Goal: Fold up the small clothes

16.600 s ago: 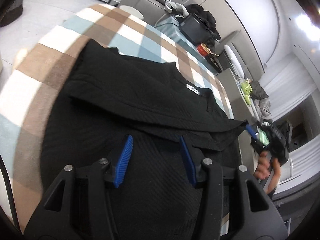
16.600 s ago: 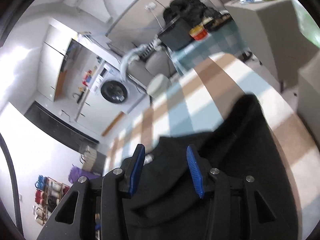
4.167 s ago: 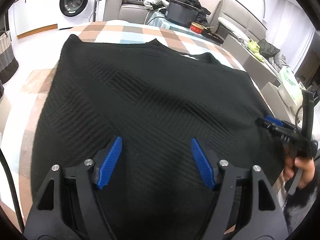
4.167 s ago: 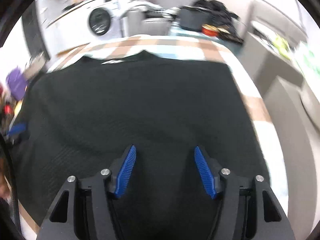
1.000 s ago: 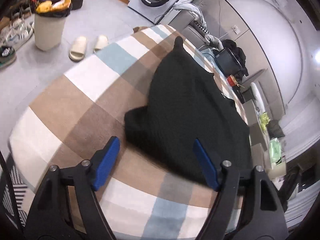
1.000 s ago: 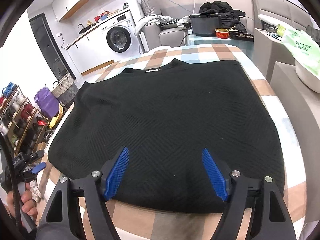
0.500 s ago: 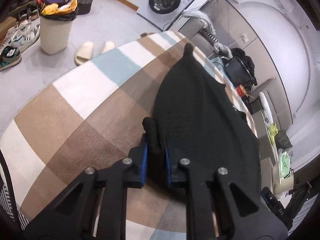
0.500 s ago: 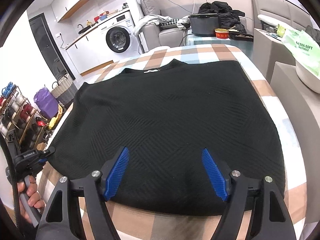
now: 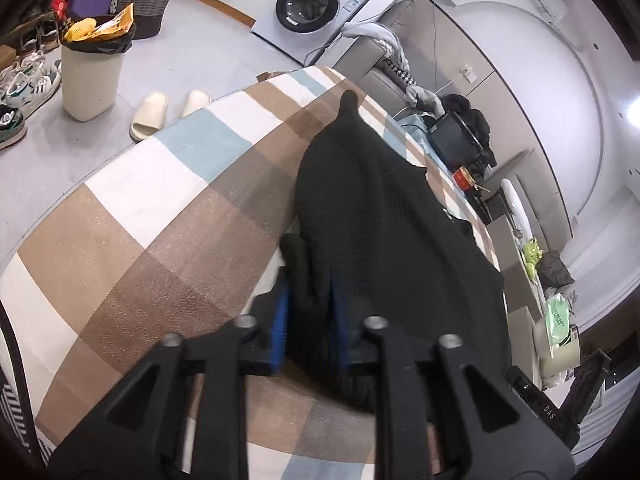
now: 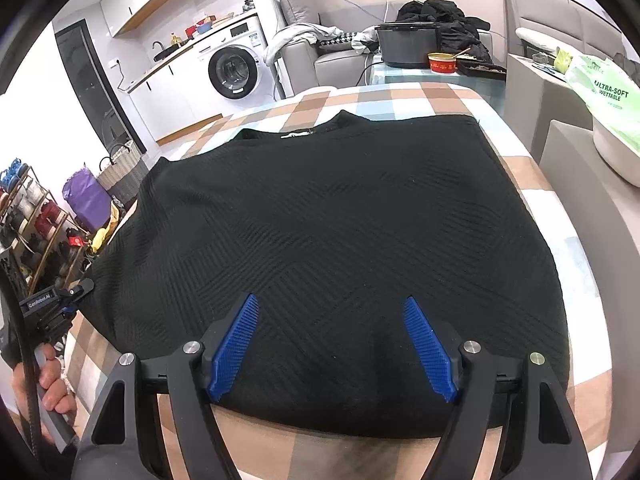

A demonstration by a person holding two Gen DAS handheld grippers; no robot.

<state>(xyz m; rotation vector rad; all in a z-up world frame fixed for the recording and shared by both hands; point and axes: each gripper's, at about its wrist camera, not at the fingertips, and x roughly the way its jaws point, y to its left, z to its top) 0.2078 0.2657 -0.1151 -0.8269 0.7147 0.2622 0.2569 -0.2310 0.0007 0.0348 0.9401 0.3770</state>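
Garment: a black knitted sweater with a woven diagonal pattern (image 10: 328, 216) lies spread flat on a table covered with a brown, white and pale-blue checked cloth (image 9: 152, 208), neckline on the far side.
Left tongs: the left gripper (image 9: 308, 304) has its blue-padded jaws drawn nearly together, pinching a bunched corner of the sweater at its near left edge.
Right tongs: the right gripper (image 10: 332, 344) is spread wide, jaws apart above the near hem, holding nothing.
Surroundings: a white front-loading washing machine (image 10: 234, 68), a grey sofa piled with clothes (image 10: 332, 56), a red bowl (image 10: 442, 62), a cream waste bin lined with a black bag (image 9: 90, 76), a pair of cream slippers (image 9: 168, 112).
Edges: bare checked cloth shows left of the sweater and along the near rim; at the right the sweater reaches close to the table's side.
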